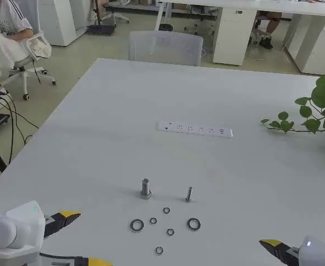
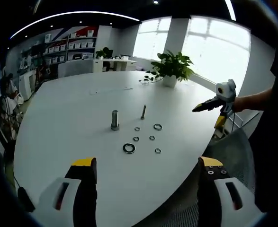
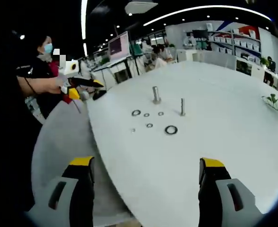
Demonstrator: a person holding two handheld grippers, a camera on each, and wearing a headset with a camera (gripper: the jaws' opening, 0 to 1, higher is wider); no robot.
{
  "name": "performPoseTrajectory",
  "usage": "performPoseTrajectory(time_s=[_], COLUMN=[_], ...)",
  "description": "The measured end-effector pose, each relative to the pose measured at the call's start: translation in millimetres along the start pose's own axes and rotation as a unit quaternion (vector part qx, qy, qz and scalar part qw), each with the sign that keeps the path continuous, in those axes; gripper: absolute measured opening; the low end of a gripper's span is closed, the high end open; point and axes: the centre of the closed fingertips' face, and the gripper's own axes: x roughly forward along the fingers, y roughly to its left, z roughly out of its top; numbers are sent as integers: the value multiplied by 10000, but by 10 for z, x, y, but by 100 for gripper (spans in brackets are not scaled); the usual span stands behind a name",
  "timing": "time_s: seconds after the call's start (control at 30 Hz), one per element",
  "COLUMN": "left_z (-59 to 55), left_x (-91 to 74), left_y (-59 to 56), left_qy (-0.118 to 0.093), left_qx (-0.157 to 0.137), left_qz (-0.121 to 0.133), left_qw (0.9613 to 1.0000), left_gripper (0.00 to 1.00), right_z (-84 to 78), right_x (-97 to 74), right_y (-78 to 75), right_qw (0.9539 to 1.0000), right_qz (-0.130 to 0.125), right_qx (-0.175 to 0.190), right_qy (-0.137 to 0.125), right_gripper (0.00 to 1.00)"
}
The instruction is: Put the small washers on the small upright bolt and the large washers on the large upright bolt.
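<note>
On the white table (image 1: 96, 144) a large upright bolt (image 1: 145, 188) and a small upright bolt (image 1: 189, 194) stand side by side, both bare. In front of them lie two large washers (image 1: 137, 225) (image 1: 194, 224) and several small washers (image 1: 153, 220). My left gripper (image 1: 87, 238) is open at the near left table edge, short of the washers. My right gripper (image 1: 273, 246) hovers at the near right, one yellow tip in frame. The left gripper view has its own open gripper (image 2: 147, 165) facing the bolts (image 2: 114, 119). The right gripper (image 3: 147, 163) is open too, facing the washers (image 3: 171, 129).
A white power strip (image 1: 194, 129) lies across the middle of the table beyond the bolts. A green plant (image 1: 317, 108) hangs over the right edge. A grey chair (image 1: 165, 47) stands at the far side, and a person (image 1: 1, 39) sits at the far left.
</note>
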Motion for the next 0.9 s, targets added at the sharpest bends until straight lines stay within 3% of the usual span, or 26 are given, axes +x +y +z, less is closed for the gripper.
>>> performPoseTrajectory(time_s=[0.13,0.33,0.57,0.9], left_z=[-62,-47,-4,29], left_x=[-2,-24,-30,6], left_y=[-31,-33,-23,20], left_qy=[159,97,111,140], left_qx=[88,2,83,248], left_qz=[-7,42,52,32], left_qw=[9998,9999,9999,9996], left_gripper=[89,88,89,90], right_z=[-54,-101,15,71], right_x=[-1,20,9,51], right_y=[52,22,-2,-56], right_qw=[9999,9999,10000,9996], right_qz=[99,127,70,-40], right_qx=[-37,9,-47,-152], right_qy=[85,111,16,232], right_gripper=[94,94,93,87])
